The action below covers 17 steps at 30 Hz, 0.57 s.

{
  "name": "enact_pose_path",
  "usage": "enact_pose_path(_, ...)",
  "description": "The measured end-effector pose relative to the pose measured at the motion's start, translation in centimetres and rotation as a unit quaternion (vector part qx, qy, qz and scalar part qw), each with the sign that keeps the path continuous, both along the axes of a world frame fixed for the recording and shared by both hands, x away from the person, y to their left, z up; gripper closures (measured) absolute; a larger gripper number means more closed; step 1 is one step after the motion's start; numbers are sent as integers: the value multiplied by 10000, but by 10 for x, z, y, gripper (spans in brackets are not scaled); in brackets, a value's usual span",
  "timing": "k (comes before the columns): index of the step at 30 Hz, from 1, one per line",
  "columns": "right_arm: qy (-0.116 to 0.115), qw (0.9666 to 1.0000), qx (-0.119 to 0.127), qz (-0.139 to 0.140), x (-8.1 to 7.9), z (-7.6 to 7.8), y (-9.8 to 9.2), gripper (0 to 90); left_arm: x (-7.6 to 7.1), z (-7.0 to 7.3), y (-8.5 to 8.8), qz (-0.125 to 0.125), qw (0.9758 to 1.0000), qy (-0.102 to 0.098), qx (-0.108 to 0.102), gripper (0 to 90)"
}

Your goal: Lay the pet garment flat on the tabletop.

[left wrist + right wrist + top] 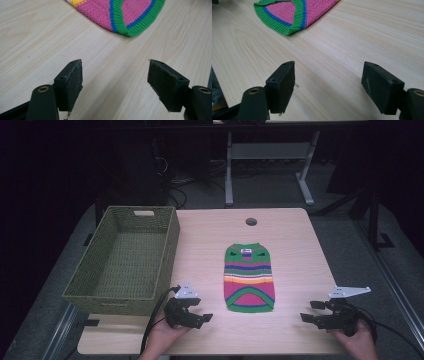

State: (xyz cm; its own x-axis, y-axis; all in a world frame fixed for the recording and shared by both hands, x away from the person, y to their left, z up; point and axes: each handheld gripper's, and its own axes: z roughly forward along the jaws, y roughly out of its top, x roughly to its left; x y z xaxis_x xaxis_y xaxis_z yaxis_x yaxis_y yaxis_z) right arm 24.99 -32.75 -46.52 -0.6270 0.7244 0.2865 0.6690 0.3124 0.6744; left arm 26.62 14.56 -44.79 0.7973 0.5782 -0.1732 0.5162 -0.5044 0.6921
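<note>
Sweater [249, 278]: flat, centre of frame.
Left gripper [202, 318]: mine, lower left, jaws wide apart, holding nothing.
Right gripper [310, 311]: mine, lower right, likewise.

We see a green woven basket [125, 257] sitting on the left part of the light wooden table [295, 250], with a cut-out handle in its far wall. We also see a round cable hole [251, 221] near the table's far edge, and grey desk legs [229, 170] beyond on the floor.
</note>
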Motion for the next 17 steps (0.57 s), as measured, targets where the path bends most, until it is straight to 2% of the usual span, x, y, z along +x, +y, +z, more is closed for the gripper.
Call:
enact_pose_path(6, -100, 9999, 64, -46, -12, 2, -3, 257, -8, 1, 3, 32, 10000, -19, -62, 269)
enact_pose_path(8, -112, 9999, 89, -77, -15, 0, -3, 250, -10, 1, 4, 15, 10000, -56, -16, 263)
enact_pose_path(14, -236, 9994, 225, -100, -28, -4, 1, 240, -20, 3, 6, 22, 9998, -45, -191, 256)
enact_pose_path(17, -279, 9993, 224, -93, -29, -4, 5, 236, -19, 3, 3, -31, 9999, -89, -109, 246)
